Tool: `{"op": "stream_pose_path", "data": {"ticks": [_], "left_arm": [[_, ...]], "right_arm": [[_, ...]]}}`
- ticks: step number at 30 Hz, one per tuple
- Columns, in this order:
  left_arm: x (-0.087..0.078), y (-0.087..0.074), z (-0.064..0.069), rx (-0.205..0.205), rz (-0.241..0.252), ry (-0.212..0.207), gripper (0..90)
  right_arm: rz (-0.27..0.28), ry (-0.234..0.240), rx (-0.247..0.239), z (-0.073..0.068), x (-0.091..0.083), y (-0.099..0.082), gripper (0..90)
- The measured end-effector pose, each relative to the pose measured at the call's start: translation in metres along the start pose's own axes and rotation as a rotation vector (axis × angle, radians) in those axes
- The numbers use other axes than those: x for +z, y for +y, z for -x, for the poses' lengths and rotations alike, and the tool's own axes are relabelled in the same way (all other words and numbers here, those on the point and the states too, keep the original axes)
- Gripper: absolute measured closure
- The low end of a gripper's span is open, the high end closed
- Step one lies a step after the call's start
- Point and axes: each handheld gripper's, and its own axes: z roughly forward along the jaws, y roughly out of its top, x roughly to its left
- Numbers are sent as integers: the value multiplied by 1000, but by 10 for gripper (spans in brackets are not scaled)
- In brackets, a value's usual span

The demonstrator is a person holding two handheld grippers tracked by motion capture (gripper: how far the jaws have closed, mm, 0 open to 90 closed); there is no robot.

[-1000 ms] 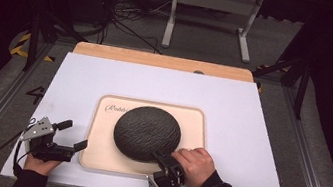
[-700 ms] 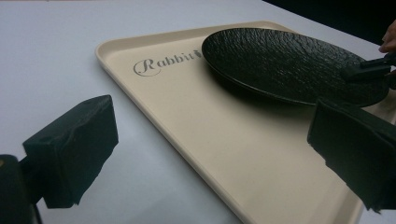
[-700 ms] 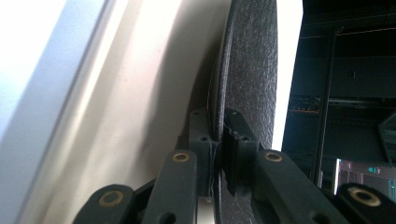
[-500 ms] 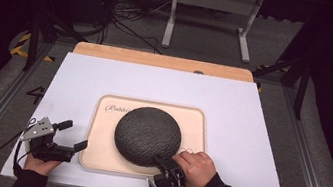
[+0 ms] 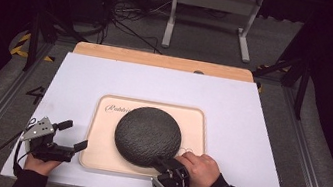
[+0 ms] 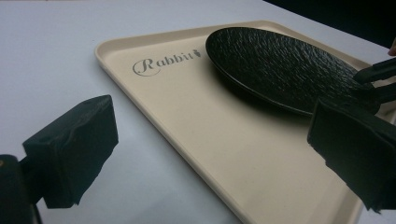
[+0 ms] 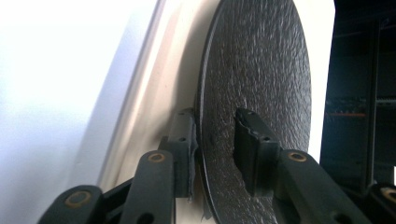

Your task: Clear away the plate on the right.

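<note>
A round black textured plate (image 5: 147,135) lies on a beige tray (image 5: 99,151) printed "Rabbit". My right gripper (image 5: 162,163) is at the plate's near rim, one jaw under it and one on top, shut on it. In the right gripper view both jaws of the right gripper (image 7: 215,122) pinch the plate (image 7: 266,70) edge-on. My left gripper (image 5: 75,134) stands open beside the tray's front left corner, holding nothing. In the left gripper view its pads (image 6: 74,149) frame the tray (image 6: 187,135), the plate (image 6: 280,65) sits with its near edge slightly raised, and the right gripper's jaws show at the plate's far side.
The tray rests on a white tabletop (image 5: 252,117), with a wooden board (image 5: 159,60) along the far edge. Beyond the table are a metal stand (image 5: 213,10) and cables on the floor. Metal rails run along both sides of the table.
The right hand and its gripper have drawn very slightly toward the near edge while holding the plate. The left gripper has stayed in place.
</note>
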Motion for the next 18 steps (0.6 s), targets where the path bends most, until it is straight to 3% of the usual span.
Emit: {"op": "stream_pose_path", "data": {"ticks": [5,9,12,14,18], "left_arm": [[0,0,1,0,1,-1,25],[-1,-1,2,5,-2,3,24],[-1,-1,2,5,-2,4,23],[-1,-1,2,6,-1,5,23],[-1,-1,2,5,0,5,21]], "right_arm": [[92,40,83,10,-15,-1,647],[169,51,182,21,-21,-7,599],[222,25,273,28,-27,-14,559],[272,1,367,33,-32,-20,480],[329,20,484,42,-37,-32,397]]}}
